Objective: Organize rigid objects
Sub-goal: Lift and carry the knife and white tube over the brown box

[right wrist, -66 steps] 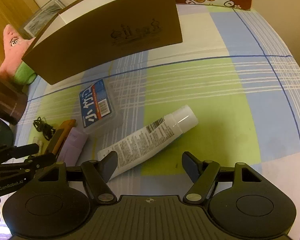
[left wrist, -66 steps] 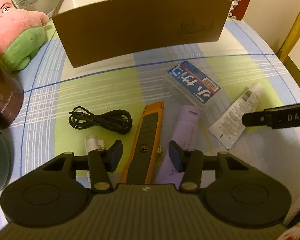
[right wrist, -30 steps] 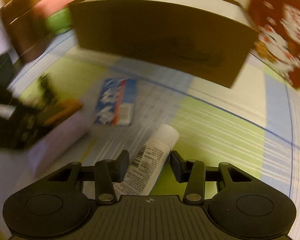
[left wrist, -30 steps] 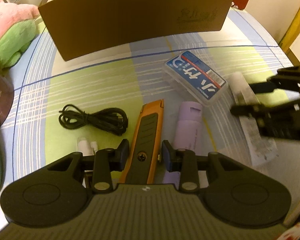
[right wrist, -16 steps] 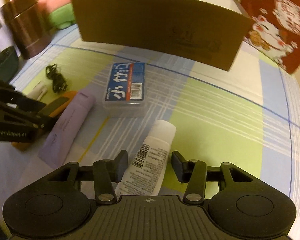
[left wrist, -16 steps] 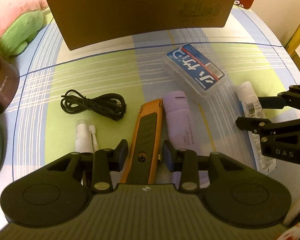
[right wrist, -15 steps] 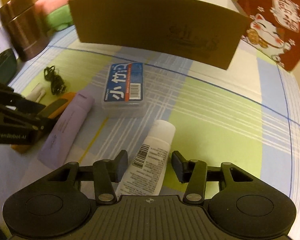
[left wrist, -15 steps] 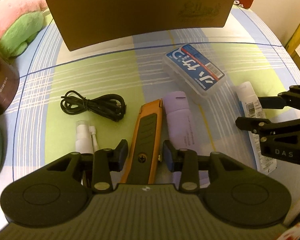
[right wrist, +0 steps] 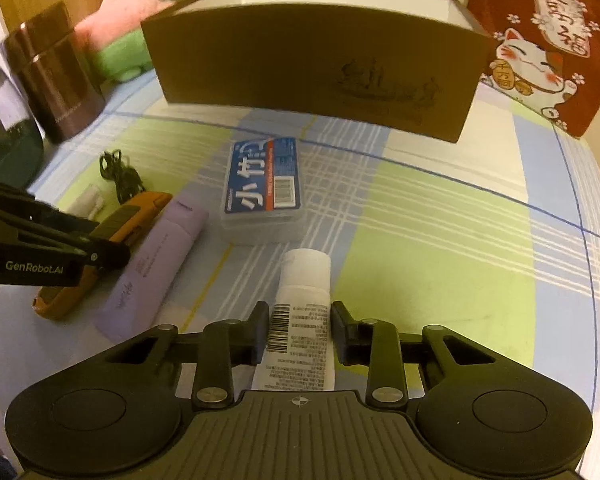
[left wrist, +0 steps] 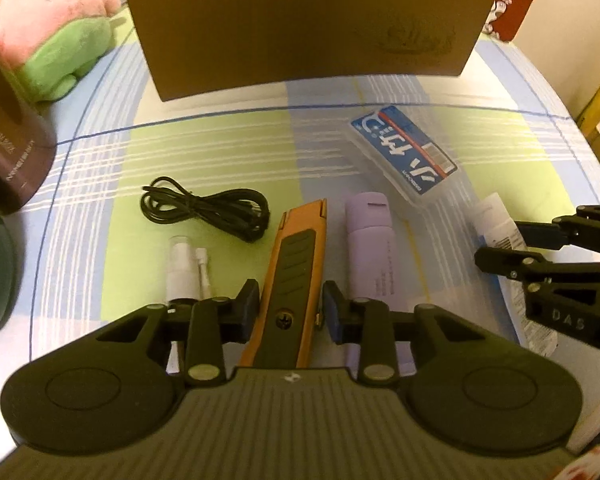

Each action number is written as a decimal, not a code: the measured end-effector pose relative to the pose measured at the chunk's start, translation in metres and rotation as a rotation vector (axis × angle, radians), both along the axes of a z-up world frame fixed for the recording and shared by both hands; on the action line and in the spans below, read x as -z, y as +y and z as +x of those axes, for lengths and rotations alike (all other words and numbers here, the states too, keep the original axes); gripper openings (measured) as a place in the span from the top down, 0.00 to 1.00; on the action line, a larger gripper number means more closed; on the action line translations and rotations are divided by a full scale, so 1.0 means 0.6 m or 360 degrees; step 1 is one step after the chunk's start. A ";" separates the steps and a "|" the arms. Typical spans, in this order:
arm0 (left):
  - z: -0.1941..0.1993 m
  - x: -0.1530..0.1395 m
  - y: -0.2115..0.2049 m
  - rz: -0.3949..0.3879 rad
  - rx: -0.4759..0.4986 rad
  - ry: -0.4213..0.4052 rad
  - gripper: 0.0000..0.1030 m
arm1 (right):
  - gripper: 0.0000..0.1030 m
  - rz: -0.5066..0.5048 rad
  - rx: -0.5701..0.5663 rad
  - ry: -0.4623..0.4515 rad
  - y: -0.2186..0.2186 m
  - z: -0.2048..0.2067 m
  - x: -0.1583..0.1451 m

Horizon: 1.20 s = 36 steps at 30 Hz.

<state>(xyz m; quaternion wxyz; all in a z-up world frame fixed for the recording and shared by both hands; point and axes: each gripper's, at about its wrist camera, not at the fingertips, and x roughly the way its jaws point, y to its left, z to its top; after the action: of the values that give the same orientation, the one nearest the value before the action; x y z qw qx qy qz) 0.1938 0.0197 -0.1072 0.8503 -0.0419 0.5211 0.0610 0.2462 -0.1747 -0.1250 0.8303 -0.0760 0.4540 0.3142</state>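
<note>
- My left gripper (left wrist: 289, 310) had gone from wide apart a couple of seconds before to straddling the orange utility knife (left wrist: 290, 280); its jaws were closing and the pads looked pressed to the knife's sides
- My right gripper (right wrist: 300, 330) had done the same over the white tube (right wrist: 302, 312), jaws closing, pads tight against its printed body
- I judged both pickups to be at the clamping stage, with the lifts and the carry to the brown box (left wrist: 308, 28) yet to come (nothing looked raised off the checked cloth (right wrist: 440, 240))
- The knife lay on the cloth between the small spray bottle (left wrist: 178, 268) and the purple tube (left wrist: 370, 248), long axis running away from my left camera, nose towards the box and tilted slightly right
- The white tube lay just right of the purple one, below the blue-labelled plastic case (right wrist: 264, 184), long axis nearly straight ahead of the right camera, cap end pointing at the box
</note>
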 end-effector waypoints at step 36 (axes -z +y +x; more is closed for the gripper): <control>-0.004 -0.143 -0.010 0.0064 0.0020 -0.0424 0.73 | 0.71 0.0301 0.0086 -0.0233 -0.033 0.035 -0.118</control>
<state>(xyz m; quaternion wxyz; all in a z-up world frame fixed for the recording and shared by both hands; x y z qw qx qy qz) 0.1917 0.0140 -0.0211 0.9130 -0.0293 0.4025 0.0602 0.2673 -0.1943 -0.0540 0.8729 -0.0079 0.3624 0.3266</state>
